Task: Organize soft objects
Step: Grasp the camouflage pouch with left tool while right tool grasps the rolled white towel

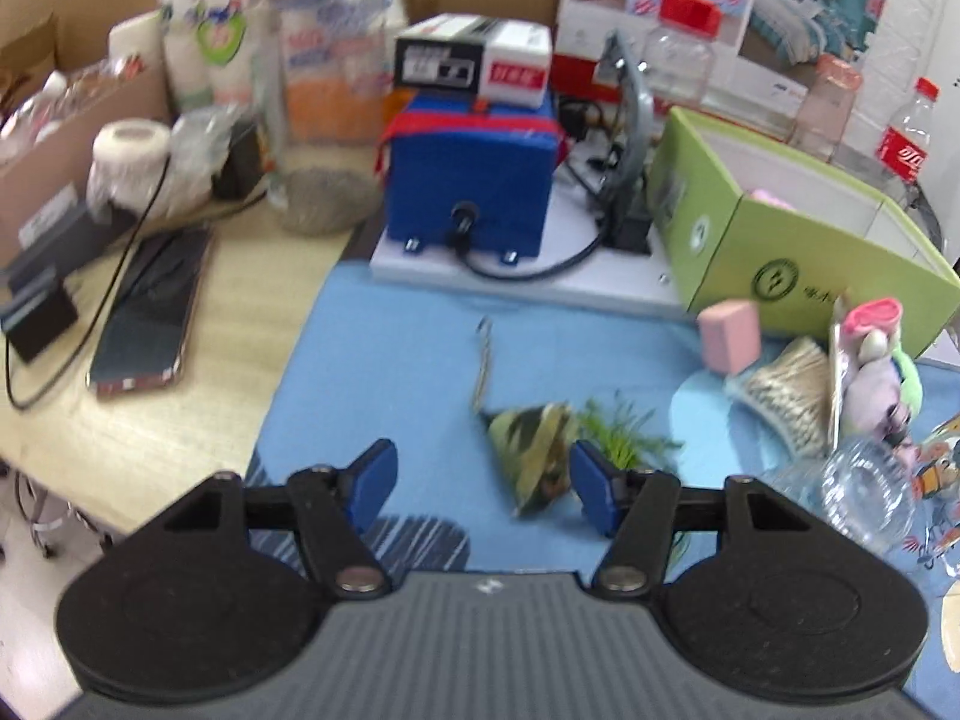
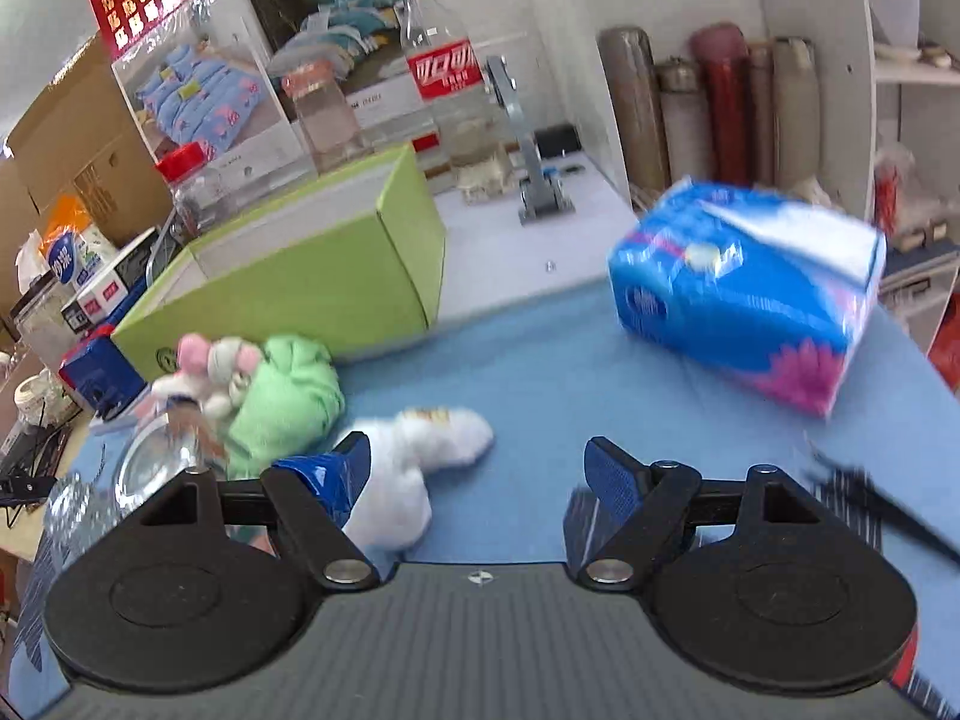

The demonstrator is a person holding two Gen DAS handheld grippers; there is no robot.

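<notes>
Two grippers with blue-padded black fingers, both with jaws apart and nothing between the pads. Left gripper (image 1: 483,489) hangs over the light blue fabric mat (image 1: 390,360); just past its right pad lies a camouflage-print triangular soft pouch (image 1: 531,450), touching a sprig of green artificial grass (image 1: 624,432); whether the pad touches the pouch cannot be told. Thin metal tweezers (image 1: 483,360) lie on the mat beyond the pouch. To the right: clear crumpled plastic container (image 1: 864,492), bundle of cotton swabs (image 1: 780,390), pink rectangular sponge block (image 1: 729,336), pastel plush toy (image 1: 876,372) beside the swabs. Further back an open lime-green cardboard box (image 1: 798,264), something pink visible inside; blue box-shaped device with a black cable (image 1: 471,180) on a white base; dark smartphone (image 1: 150,312) on the wooden tabletop, left. Right gripper (image 2: 477,474) is also over the mat, jaws wide; a white fluffy plush toy (image 2: 414,462) lies partly behind its left finger, not between the pads. Beyond that, a green soft cloth bundle (image 2: 288,396) with the pink-and-white plush against it, both just in front of the green box. Blue plastic-wrapped tissue pack (image 2: 750,294) sits far right on the mat, blurred. Red-label clear bottle (image 2: 444,78) stands behind the box.
</notes>
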